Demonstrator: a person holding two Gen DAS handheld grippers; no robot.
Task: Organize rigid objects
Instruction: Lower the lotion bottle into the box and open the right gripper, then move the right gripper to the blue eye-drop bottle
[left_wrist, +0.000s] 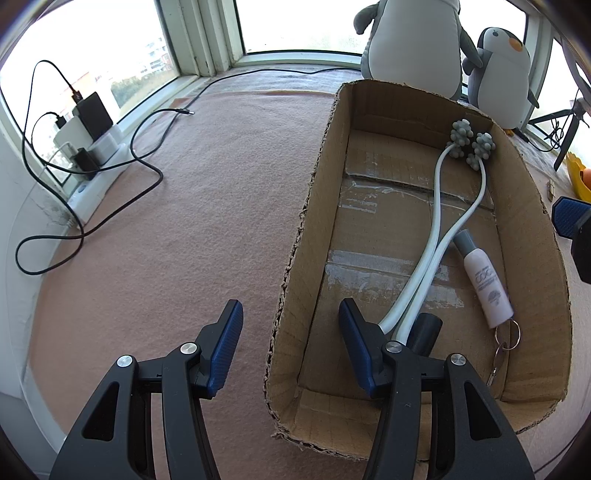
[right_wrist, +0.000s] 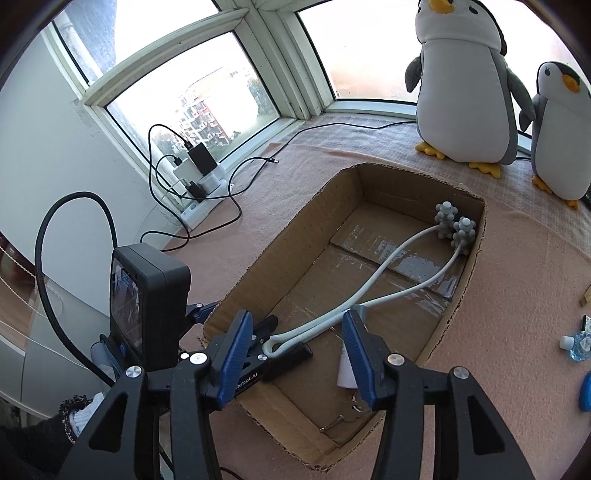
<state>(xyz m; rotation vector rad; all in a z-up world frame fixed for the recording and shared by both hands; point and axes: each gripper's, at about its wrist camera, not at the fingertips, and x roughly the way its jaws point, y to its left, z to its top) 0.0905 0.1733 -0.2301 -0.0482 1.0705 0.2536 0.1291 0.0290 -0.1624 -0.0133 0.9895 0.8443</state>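
Bottle, keys and the two-armed massager all lie inside the cardboard box on the pink worktop. My left claw stands open astride the box's near wall, gripping nothing. My right claw hangs open and empty over the box's near end, above the bottle.

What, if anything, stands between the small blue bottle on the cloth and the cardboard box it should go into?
Nothing visible. Only bare pink cloth separates the small blue bottle from the cardboard box; its side wall must be cleared.
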